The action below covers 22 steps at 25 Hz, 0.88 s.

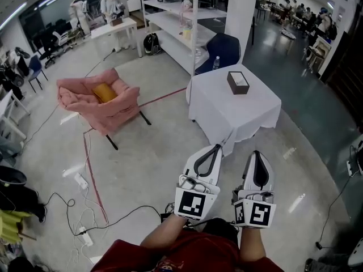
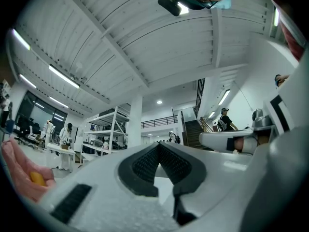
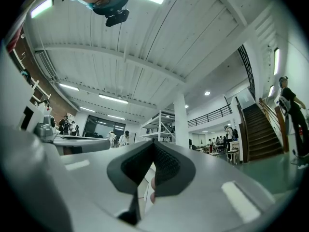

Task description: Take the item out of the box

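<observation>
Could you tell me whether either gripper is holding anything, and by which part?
Nothing is held: the left gripper and the right gripper both have jaws together and empty; the box sits apart on the table.

The box (image 1: 238,83) sits on the bench (image 1: 249,111), toward its far side. Right behind the bench there's a chair (image 1: 224,49), and behind that a shelf rack (image 1: 178,21). Over to the left, well apart from the bench, an armchair (image 1: 103,107) with a cushion (image 1: 104,92) in its seat. A power strip (image 1: 81,181) lies on the floor, nearer left. Nearest of all, the left gripper (image 1: 217,148) and right gripper (image 1: 258,154) are side by side before the bench's near corner.
</observation>
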Each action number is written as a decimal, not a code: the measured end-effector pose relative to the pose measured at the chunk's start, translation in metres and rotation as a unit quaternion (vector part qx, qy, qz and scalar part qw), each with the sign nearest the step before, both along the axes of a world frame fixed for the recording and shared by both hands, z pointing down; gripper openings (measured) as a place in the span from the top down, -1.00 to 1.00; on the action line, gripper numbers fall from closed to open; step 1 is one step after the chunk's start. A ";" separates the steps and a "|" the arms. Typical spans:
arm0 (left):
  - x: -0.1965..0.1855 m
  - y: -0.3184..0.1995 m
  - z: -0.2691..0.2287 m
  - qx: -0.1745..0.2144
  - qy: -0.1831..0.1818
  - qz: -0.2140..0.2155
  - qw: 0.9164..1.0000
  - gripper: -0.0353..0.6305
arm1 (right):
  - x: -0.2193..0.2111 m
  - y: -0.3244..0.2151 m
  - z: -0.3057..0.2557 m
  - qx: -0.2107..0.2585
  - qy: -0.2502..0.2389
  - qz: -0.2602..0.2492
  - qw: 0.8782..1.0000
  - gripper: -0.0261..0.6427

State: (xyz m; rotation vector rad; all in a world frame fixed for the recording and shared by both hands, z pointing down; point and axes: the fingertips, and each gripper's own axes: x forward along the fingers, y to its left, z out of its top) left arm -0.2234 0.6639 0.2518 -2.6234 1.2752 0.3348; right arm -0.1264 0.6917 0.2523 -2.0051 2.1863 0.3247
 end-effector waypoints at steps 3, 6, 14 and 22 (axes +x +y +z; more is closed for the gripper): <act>-0.002 -0.001 0.002 -0.002 -0.002 0.001 1.000 0.89 | -0.004 0.000 0.002 -0.002 0.008 0.000 1.000 0.92; -0.004 -0.004 0.004 -0.003 -0.003 -0.001 1.000 0.89 | -0.008 -0.005 0.003 -0.001 0.014 -0.002 1.000 0.92; -0.001 -0.029 0.006 -0.006 -0.006 -0.009 1.000 0.89 | -0.004 -0.033 0.003 -0.003 0.011 -0.010 1.000 0.92; 0.026 -0.065 0.004 -0.011 0.007 -0.001 1.000 0.89 | 0.026 -0.068 0.005 -0.007 -0.002 -0.010 1.000 0.92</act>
